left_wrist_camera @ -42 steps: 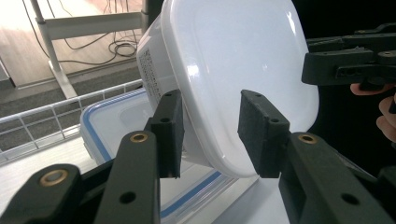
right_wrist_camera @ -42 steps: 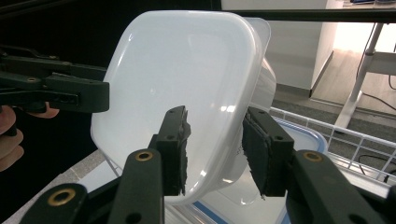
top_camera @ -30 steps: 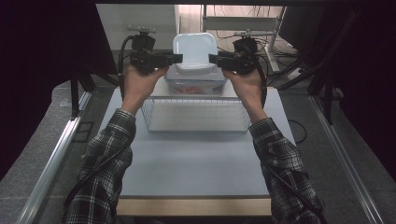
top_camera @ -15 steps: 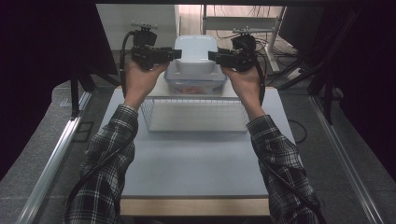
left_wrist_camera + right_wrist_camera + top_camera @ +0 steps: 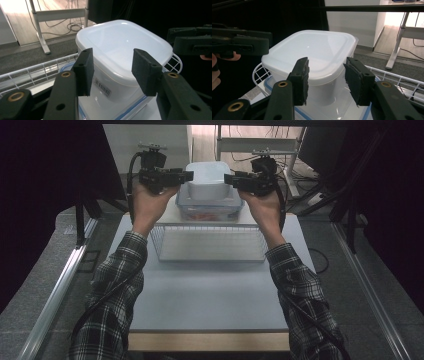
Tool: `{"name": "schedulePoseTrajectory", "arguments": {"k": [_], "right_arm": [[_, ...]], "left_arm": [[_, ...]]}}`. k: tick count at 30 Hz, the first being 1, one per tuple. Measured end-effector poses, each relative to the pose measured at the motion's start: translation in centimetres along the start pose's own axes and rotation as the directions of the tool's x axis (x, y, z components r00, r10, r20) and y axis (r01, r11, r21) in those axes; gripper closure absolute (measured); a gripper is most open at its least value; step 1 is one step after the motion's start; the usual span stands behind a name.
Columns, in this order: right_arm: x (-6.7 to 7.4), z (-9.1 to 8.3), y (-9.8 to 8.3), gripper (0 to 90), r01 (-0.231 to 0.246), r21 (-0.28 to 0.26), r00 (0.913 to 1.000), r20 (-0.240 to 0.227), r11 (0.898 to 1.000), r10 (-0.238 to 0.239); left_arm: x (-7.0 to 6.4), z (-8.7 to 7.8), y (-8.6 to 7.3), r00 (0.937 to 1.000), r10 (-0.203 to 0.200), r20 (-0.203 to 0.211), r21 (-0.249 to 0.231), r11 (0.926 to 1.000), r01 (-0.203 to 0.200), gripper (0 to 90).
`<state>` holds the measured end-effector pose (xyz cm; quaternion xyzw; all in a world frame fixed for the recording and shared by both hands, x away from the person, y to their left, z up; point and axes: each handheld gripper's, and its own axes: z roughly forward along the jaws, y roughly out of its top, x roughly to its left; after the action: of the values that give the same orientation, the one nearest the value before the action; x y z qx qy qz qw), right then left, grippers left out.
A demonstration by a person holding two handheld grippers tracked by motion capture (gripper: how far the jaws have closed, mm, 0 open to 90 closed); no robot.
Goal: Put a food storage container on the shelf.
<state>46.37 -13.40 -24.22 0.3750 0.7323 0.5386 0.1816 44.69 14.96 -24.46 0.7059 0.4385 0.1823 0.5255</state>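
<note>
1. Now we hold the left gripper (image 5: 186, 176) at 9 o'clock of the white tub (image 5: 207, 179) and the right gripper (image 5: 229, 180) at 3 o'clock of it, each pointing inward at the tub's rim.
2. We see the tub standing upright on a clear box (image 5: 210, 209) with a blue-edged lid, at 12 o'clock on the table (image 5: 210, 290), with a wire basket (image 5: 210, 245) just nearer us.
3. Our left gripper's jaws are spread and have just been opening a little; in the left gripper view the tub (image 5: 122, 50) lies beyond the pads (image 5: 85, 71), and nothing is pinched.
4. Our right gripper's jaws are spread as well; in the right gripper view the tub (image 5: 312, 52) sits past the pads (image 5: 302, 80), and we cannot tell whether a pad brushes its rim.
5. We see white wire mesh (image 5: 37, 72) around the box in the gripper views.
6. Each gripper view shows the other gripper at the tub's far side.
</note>
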Motion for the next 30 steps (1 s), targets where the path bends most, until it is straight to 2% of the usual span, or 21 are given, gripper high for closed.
{"name": "schedulePoseTrajectory", "arguments": {"k": [2, 6, 9, 14, 20, 26, 30], "right_arm": [[0.0, -0.1, -0.1, 51.4, 0.007, -0.001, 1.0, -0.003, 1.0, -0.007], [0.0, -0.6, -0.2, 47.5, 0.013, -0.011, 0.9998, -0.018, 1.0, -0.013], [0.1, -0.8, -0.4, 42.2, 0.018, -0.013, 0.9991, -0.038, 1.0, -0.019], [0.7, -1.3, -1.0, 31.7, 0.042, -0.017, 0.9987, -0.027, 0.999, -0.043], [1.3, -1.4, -2.2, 19.5, 0.086, 0.004, 0.9962, -0.013, 0.996, -0.086], [2.0, -1.3, -3.1, 16.6, 0.126, 0.032, 0.992, -0.008, 0.991, -0.126], [2.3, -1.2, -3.7, 14.4, 0.146, 0.065, 0.9892, -0.01, 0.987, -0.146]], "left_arm": [[-0.2, -0.3, 0.1, 0.9999, 0.012, -0.011, -0.005, 0.9999, -0.012, 49.1], [-0.4, -0.8, 0.1, 0.9998, 0.02, 0.003, -0.017, 0.9997, -0.02, 45.7], [-0.8, -1.1, -0.2, 0.9991, 0.042, 0.008, -0.015, 0.999, -0.042, 41.8], [-1.6, -1.7, -1.0, 0.9972, 0.068, 0.032, -0.016, 0.9976, -0.067, 34.5], [-2.6, -2.1, -2.2, 0.9943, 0.101, 0.033, 0.0, 0.9949, -0.101, 22.3], [-2.9, -2.1, -3.4, 0.9931, 0.111, 0.035, 0.026, 0.9933, -0.112, 16.6], [-3.2, -1.8, -4.4, 0.9908, 0.132, 0.03, 0.052, 0.9896, -0.134, 14.2]]}}
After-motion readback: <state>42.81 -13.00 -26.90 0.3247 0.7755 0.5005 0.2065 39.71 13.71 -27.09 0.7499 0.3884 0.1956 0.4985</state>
